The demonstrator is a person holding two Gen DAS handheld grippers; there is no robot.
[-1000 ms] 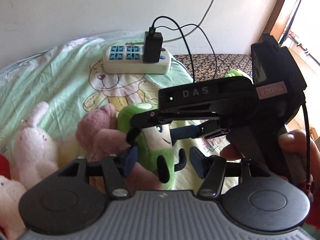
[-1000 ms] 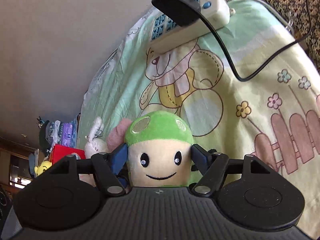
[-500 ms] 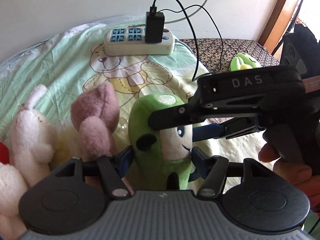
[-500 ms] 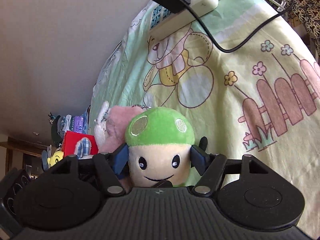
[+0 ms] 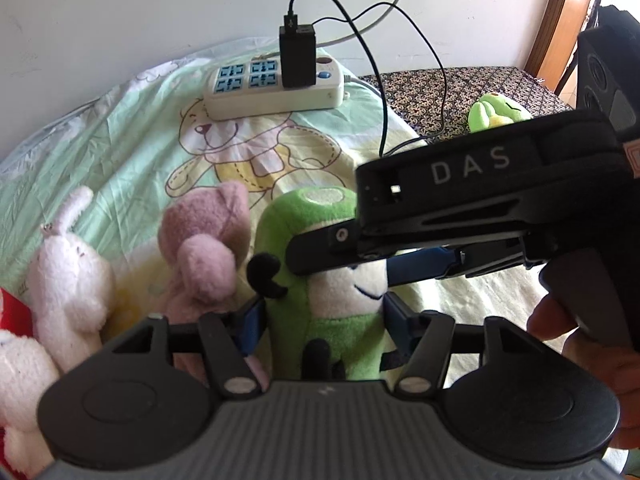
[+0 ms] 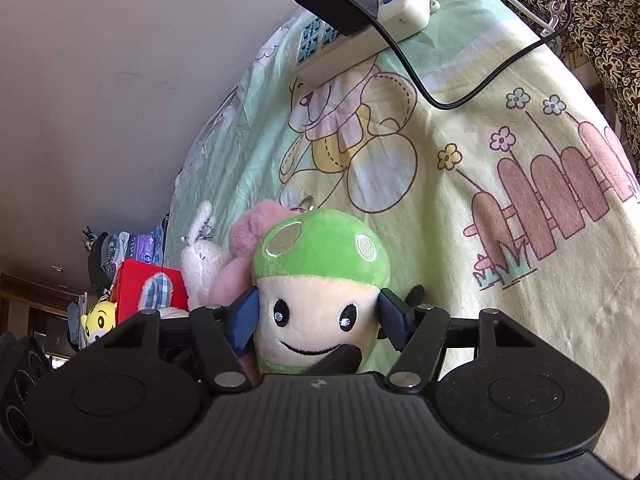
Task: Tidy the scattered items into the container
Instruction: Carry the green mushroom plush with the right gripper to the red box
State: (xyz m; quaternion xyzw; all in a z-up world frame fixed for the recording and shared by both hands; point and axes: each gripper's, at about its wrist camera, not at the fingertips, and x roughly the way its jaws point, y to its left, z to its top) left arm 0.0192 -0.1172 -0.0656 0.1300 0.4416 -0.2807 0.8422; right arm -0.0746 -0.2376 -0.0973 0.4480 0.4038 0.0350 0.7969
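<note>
At the far left a red container (image 6: 150,286) stood behind a white rabbit plush (image 5: 70,264), and next to that sat a pink plush (image 5: 204,240), all on the cartoon bedsheet (image 5: 120,148). Just right of the pink toy stood the green mushroom plush (image 6: 320,276), upright, its long axis running from the spotted cap down to the feet.

The left gripper (image 5: 320,320) had its blue fingers (image 5: 250,320) on either side of the plush's lower body; the gap looked wider than the toy there, so I judged it released rather than clenched, though contact on the hidden side could not be ruled out. The right gripper (image 6: 318,318) came in from the right across the toy, its pads (image 6: 390,318) pressed against both sides of the cream face, so it was grasping the mushroom plush by the head.

Both tools were thus on the same toy, the right one higher and across the axis, the left one lower and facing it head-on. The container lay to the left of the plush, beyond the pink and white toys, so the carry would most likely go leftward over them, and the right gripper held the only sure grip. Farther back a power strip (image 5: 276,88) with its charger (image 5: 297,56) lay near the wall, and a second green plush (image 5: 496,112) sat well apart at the right
</note>
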